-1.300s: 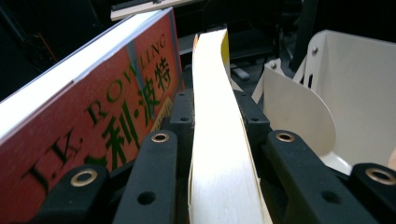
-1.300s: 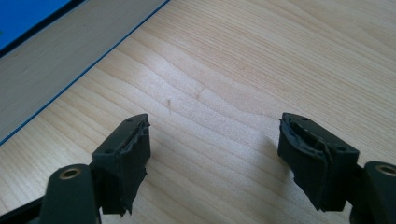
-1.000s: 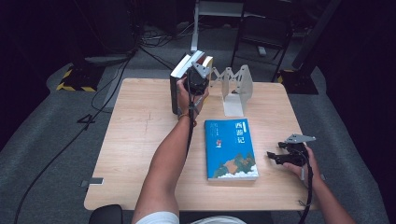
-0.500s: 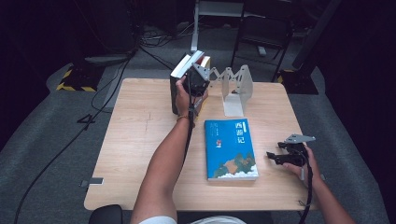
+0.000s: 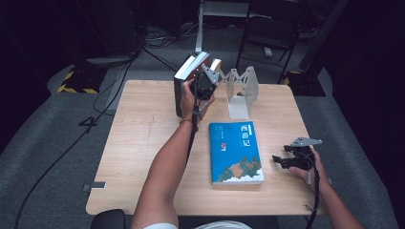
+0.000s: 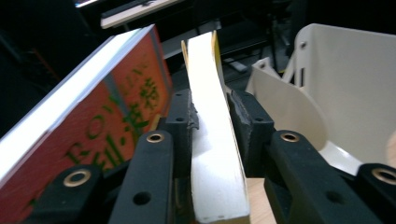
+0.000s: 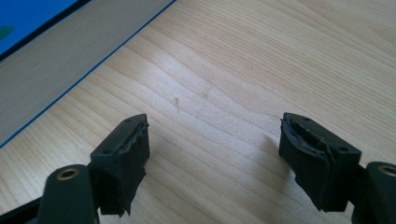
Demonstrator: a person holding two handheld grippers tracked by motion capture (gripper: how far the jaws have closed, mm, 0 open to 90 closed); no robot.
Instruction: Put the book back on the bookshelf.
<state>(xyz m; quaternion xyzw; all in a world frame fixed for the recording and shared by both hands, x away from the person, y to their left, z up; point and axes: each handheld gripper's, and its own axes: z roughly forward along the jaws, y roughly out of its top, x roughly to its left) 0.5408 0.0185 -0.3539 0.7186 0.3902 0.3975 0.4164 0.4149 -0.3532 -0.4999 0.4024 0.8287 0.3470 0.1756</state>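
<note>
Little has moved since the earlier frames: the left gripper (image 5: 204, 82) stays at the upper middle of the high view, and the right one rests as before at the lower right.

Seen from the left gripper view, the left gripper's black jaws are clamped on a thin yellow-covered book (image 6: 212, 140), squeezing its cream page block so that it bows slightly between the ribbed rubber pads. At the left of that view leans an orange book (image 6: 88, 121) with a glossy cover, green lettering and a white page edge. At the right curves a bookend (image 6: 303, 93) of smooth off-white plastic, with a rounded wall and small screw holes. In the high view the held book (image 5: 216, 64) sits at the upper centre, beside the dark leaning books (image 5: 187, 76) and just left of the bookend (image 5: 242, 90), whose zigzag linkage spans its top.

A blue book (image 5: 236, 152) lies flat at the middle of the frame, a glossy rectangle with white characters and a painted landscape at its lower end.

The right gripper (image 5: 285, 161) lies low over the table (image 5: 138, 143) at the lower right, near the blue book but apart from it. In the right gripper view its jaws (image 7: 215, 158) stand wide apart with nothing between them, over pale, fine-grained wood; the blue book's edge (image 7: 42, 51) crosses the upper left corner.
</note>
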